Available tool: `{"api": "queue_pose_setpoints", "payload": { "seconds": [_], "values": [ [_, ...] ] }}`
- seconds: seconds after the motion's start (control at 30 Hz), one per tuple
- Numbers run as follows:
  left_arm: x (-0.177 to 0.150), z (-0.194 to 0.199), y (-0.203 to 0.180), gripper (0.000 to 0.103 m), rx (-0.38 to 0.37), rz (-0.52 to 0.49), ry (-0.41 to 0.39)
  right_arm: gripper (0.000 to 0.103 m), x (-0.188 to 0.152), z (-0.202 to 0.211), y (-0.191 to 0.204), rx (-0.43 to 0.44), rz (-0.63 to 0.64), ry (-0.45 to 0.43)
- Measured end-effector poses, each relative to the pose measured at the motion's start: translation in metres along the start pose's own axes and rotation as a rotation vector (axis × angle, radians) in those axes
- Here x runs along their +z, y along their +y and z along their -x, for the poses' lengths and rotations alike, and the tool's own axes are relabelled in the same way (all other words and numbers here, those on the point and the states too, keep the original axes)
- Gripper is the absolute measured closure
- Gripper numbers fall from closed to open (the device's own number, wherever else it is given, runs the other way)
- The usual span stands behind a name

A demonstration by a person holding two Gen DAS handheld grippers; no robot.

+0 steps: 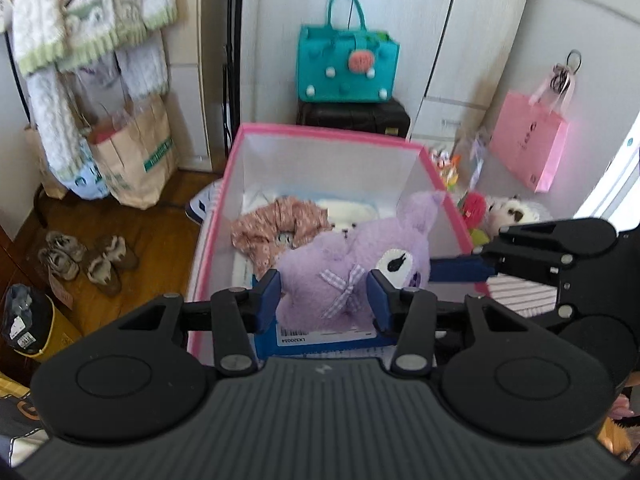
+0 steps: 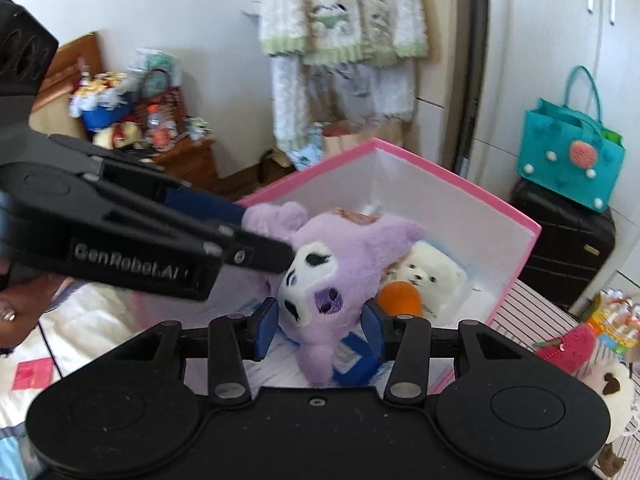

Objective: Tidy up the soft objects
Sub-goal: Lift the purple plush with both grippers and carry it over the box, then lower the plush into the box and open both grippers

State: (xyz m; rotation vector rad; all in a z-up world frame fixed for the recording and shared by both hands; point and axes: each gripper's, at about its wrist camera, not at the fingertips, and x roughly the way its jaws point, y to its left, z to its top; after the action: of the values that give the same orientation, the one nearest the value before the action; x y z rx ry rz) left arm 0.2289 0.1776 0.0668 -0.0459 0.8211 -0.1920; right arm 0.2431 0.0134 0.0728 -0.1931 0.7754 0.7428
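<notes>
Above the pink-rimmed storage box (image 1: 328, 136), a purple plush toy (image 1: 356, 264) hangs between both sets of tongs. The left tongs (image 1: 326, 296) press their blue pads against the plush's body on either side of its gingham bow, holding it. The right tongs (image 2: 320, 322) stand around the plush's head, one pad at each side of the white face; whether they press it or merely flank it cannot be told from that view. In the left wrist view the right tongs come in from the side and one blue finger touches the plush's head.

Inside the box, below the plush, lie a pink patterned fabric piece (image 1: 276, 224), a white plush bear (image 2: 424, 272) and an orange soft item (image 2: 400, 300). A blue-and-white labelled carton (image 1: 328, 338) sits at the box's near end.

Beyond the box, a teal felt bag (image 1: 348, 64) stands on a black suitcase (image 1: 354, 118). To the right of the box are a red plush (image 1: 476, 206), a white plush with dark patches (image 1: 512, 212) and a pink paper bag (image 1: 528, 148) hanging from a hook. To the left of the box, knitted garments (image 1: 88, 12) hang over a brown paper bag (image 1: 136, 160), and shoes (image 1: 88, 264) rest on the wooden floor (image 1: 160, 236).
</notes>
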Motion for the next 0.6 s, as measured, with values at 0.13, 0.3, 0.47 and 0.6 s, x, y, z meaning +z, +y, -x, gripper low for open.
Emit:
{"api": "queue_pose_setpoints", "payload": {
  "seconds": [0.13, 0.3, 0.47, 0.6],
  "values": [
    [-0.004, -0.013, 0.002, 0.066, 0.009, 0.003, 0.01, 0.051, 0.001, -0.013, -0.009, -0.006, -0.037, 0.035],
    [-0.013, -0.018, 0.006, 0.068, -0.036, 0.037, 0.04, 0.052, -0.001, -0.013, -0.006, 0.004, -0.015, 0.053],
    [-0.014, -0.016, -0.004, 0.068, 0.025, -0.013, -0.015, 0.052, -0.005, -0.007, 0.005, -0.123, 0.09, 0.026],
    [-0.015, 0.001, -0.013, 0.068, 0.053, -0.056, -0.076, 0.052, -0.02, 0.02, -0.009, -0.114, 0.039, -0.057]
  ]
}}
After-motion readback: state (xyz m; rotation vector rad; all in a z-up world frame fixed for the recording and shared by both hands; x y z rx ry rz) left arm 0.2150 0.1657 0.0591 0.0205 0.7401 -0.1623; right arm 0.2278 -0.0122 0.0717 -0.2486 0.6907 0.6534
